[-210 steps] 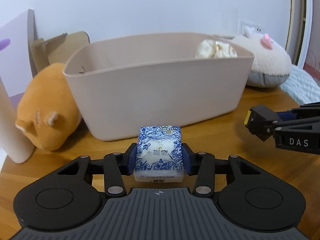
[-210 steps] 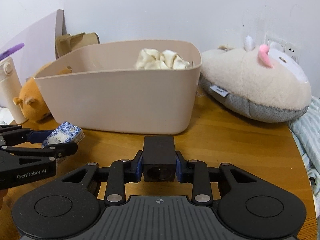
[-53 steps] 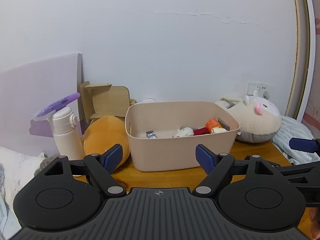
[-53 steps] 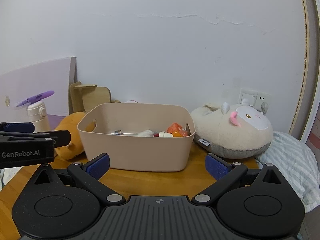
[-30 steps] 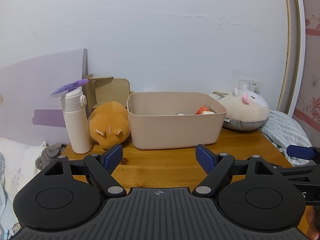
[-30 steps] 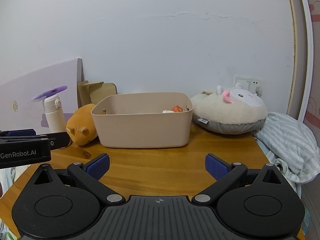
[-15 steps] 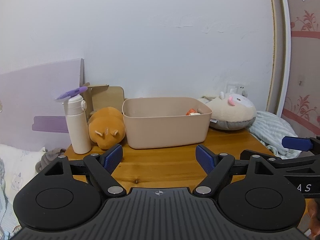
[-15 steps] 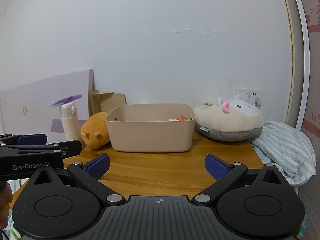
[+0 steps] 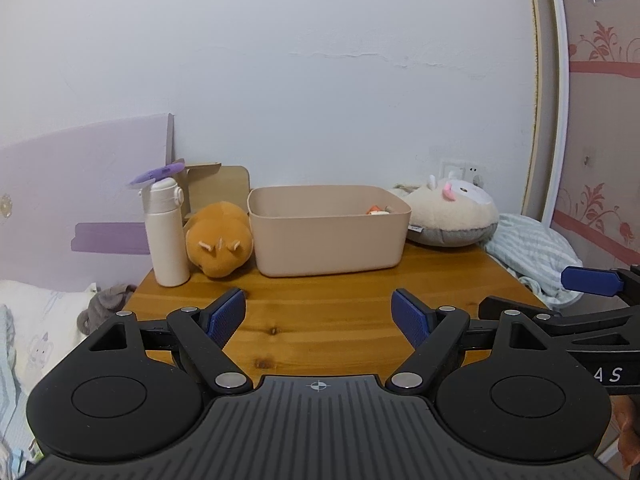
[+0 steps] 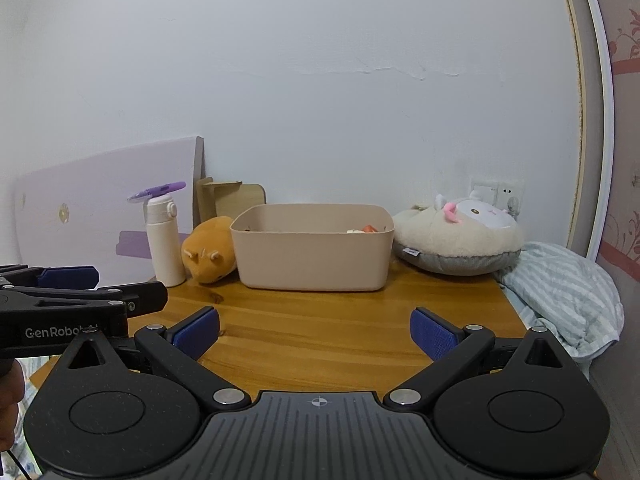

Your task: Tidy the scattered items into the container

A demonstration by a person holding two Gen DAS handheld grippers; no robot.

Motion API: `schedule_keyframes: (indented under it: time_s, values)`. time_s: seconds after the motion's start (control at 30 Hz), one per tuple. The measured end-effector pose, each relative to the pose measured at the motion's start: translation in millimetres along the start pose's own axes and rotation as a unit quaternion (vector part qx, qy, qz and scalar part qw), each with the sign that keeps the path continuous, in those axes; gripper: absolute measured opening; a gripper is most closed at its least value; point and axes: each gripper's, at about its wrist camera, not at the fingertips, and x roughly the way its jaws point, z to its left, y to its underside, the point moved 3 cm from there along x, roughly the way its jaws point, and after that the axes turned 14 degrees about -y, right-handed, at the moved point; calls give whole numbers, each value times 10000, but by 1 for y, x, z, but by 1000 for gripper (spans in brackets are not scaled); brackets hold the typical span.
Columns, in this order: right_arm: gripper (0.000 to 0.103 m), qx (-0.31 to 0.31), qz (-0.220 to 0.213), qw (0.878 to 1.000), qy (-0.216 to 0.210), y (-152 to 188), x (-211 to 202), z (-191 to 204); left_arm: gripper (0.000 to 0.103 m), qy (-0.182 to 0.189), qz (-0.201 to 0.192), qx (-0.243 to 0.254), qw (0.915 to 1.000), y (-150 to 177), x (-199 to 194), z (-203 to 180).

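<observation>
— Beige bin (image 9: 328,240) on the wooden bench (image 9: 320,312), flanked by what?
— Orange plush (image 9: 220,240), white bottle (image 9: 166,232), cream plush (image 9: 452,216). Left gripper (image 9: 318,316) and right gripper (image 10: 316,330) both wide, empty, well short of it.

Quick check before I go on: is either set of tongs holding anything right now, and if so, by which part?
Nothing is held. The left tongs and the right tongs both stand open with only bare wooden table between their blue pads, well short of the beige container.

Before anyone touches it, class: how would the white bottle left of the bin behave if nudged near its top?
The white bottle stands tall and narrow, so it probably tips. Its round body would likely roll afterwards. The smooth surface may be slippery.
</observation>
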Motion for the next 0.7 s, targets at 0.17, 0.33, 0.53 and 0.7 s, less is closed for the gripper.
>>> schedule_keyframes:
  time_s: [0.17,0.33,0.53,0.7]
  values:
    - [103,-17,-6,10000,-45,5,-10,5,81,-52,-3,-21,10000,5,-11,2]
    - [103,-53,6,10000,-31,8,-17,11,81,-49,103,-70,9999,10,-17,5]
    - [103,-71,48,10000,9,12,-20,17,81,-128,165,-65,9998,13,-21,7]
    - [103,-6,111,9999,-60,15,-17,17,81,-180,218,-60,9996,15,-19,8]
